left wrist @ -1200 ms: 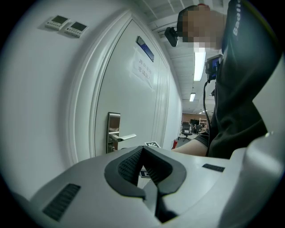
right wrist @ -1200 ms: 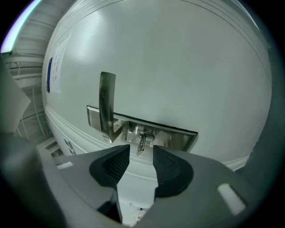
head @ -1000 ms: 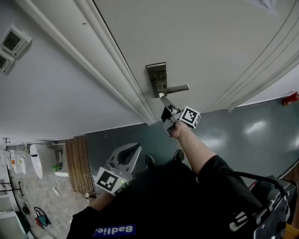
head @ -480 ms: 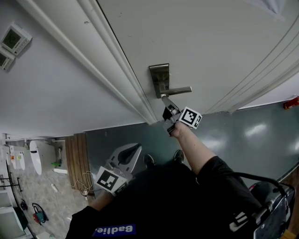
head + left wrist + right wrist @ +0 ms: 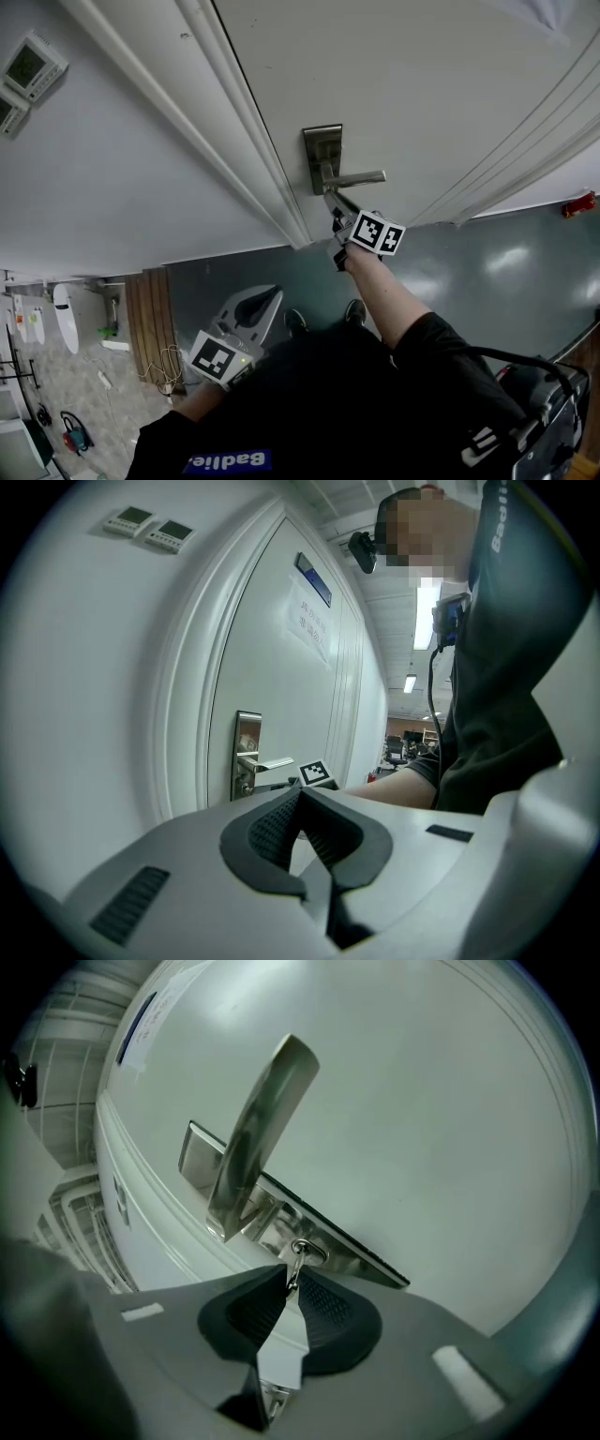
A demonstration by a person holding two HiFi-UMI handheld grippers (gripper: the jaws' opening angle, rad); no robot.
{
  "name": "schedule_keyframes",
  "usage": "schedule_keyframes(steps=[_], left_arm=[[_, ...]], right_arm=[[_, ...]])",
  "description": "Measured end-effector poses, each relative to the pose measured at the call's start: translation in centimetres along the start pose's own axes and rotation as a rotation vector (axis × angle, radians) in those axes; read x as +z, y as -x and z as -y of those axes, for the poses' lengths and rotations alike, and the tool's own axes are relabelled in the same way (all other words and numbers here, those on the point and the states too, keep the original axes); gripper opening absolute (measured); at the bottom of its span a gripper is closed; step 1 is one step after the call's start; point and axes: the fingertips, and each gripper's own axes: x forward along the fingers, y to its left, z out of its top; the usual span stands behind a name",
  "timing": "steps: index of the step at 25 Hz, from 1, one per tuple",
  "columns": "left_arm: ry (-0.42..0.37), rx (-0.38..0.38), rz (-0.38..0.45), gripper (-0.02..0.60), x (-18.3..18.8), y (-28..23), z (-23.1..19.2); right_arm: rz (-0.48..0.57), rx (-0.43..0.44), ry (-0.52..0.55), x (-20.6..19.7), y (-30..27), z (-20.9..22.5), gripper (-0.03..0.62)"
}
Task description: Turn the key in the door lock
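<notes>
A white door carries a steel lock plate (image 5: 323, 155) with a lever handle (image 5: 361, 177) pointing right. My right gripper (image 5: 334, 201) reaches up to the plate just below the handle. In the right gripper view a small silver key (image 5: 294, 1262) sticks out of the keyhole in the lock plate (image 5: 281, 1218), under the handle (image 5: 262, 1129). The right gripper (image 5: 292, 1283) is closing, and its dark pads press on the key's head. My left gripper (image 5: 274, 298) hangs low, away from the door, and in its own view the left gripper (image 5: 300, 799) is shut with nothing in it.
The door frame (image 5: 234, 122) runs diagonally left of the lock. Two wall controllers (image 5: 26, 70) sit on the wall at far left. A blue sign (image 5: 313, 577) and a paper notice are on the door. The person's shoes (image 5: 300, 322) stand on the grey-green floor below.
The right gripper has rolled about its own line, its marker cube turning to a new face, and its jaws have closed in on the key. The left gripper has stayed still.
</notes>
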Motion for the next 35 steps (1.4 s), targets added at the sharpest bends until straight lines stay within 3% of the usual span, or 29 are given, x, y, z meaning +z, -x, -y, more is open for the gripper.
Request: schedule_keyframes(steps=[6, 14, 21, 35], left_arm=[[-0.004, -0.014, 0.015, -0.006, 0.1, 0.7, -0.4], [-0.005, -0.038, 0.045, -0.006, 0.2, 1.4, -1.0], [0.014, -0.074, 0.054, -0.007, 0.0, 1.7, -1.1], [0.015, -0.086, 0.111, -0.006, 0.5, 2.2, -1.9]], right_arm=[[-0.048, -0.106, 0.170, -0.3, -0.1, 0.0, 0.046], [-0.138, -0.261, 0.490, -0.5, -0.3, -0.3, 0.057], [-0.178, -0.351, 0.644, -0.6, -0.4, -0.5, 0.041], [-0.394, -0.572, 1.479, -1.8, -0.8, -0.9, 0.040]])
